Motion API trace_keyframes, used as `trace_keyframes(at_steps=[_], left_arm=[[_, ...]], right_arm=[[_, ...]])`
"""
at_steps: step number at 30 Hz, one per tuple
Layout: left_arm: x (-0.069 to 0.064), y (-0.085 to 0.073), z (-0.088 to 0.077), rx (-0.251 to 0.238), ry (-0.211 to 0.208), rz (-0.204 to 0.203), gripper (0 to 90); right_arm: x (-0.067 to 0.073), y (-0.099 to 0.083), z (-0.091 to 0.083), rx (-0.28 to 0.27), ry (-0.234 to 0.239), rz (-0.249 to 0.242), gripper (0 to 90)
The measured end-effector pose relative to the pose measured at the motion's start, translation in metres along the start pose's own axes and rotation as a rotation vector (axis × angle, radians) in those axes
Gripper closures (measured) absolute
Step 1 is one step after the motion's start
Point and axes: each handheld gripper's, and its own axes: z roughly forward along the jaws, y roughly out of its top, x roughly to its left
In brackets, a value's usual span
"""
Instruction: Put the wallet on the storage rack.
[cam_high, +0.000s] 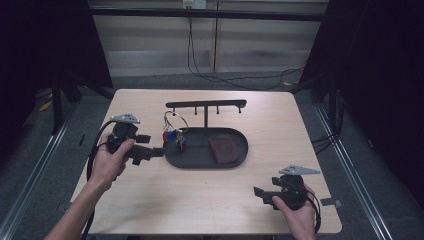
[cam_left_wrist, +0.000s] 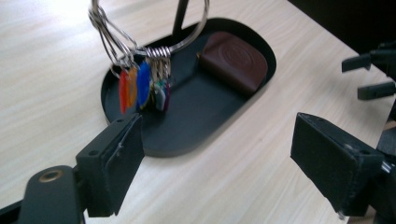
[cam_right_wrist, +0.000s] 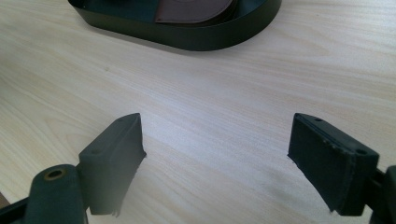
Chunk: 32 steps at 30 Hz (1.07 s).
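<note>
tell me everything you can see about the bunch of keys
The bunch of keys hangs from a peg of the black T-shaped stand, over the left end of the black oval tray. Several thin silver metal rings are linked together, a large one on top, and they carry tags that look like plastic: red, orange, blue, pale green and a darker one. The tags hang down to just above or onto the tray floor; contact cannot be told. The left gripper, open, points at them without touching.

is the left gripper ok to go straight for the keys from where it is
Probably yes. The left gripper is open and aimed at the bunch of keys, which hangs over the near end of the black tray, with nothing between them.
</note>
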Motion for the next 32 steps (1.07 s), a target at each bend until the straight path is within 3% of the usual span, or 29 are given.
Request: trace_keyframes(at_steps=[12, 19, 21, 23, 29, 32], left_arm=[[-0.008, -0.050, -0.008, -0.052, 0.005, -0.038, 17.1], [-0.011, -0.092, -0.009, -0.068, 0.049, -0.066, 16.9], [-0.013, -0.107, -0.007, -0.082, 0.079, -0.072, 16.7], [-0.012, -0.120, -0.005, -0.087, 0.077, -0.087, 16.7], [-0.006, -0.137, -0.003, -0.106, 0.083, -0.131, 16.4], [-0.008, -0.138, -0.005, -0.121, 0.091, -0.121, 16.4]], right_arm=[[0.000, 0.000, 0.000, 0.004, -0.001, 0.003, 17.9], [0.000, -0.001, 0.001, 0.002, -0.008, 0.005, 18.0], [0.000, -0.001, 0.001, 0.002, -0.008, 0.005, 18.0], [0.000, -0.001, 0.001, 0.001, -0.010, 0.007, 18.1], [0.000, -0.001, 0.002, 0.000, -0.021, 0.008, 18.4], [-0.005, -0.003, 0.002, 0.006, -0.033, 0.017, 18.4]])
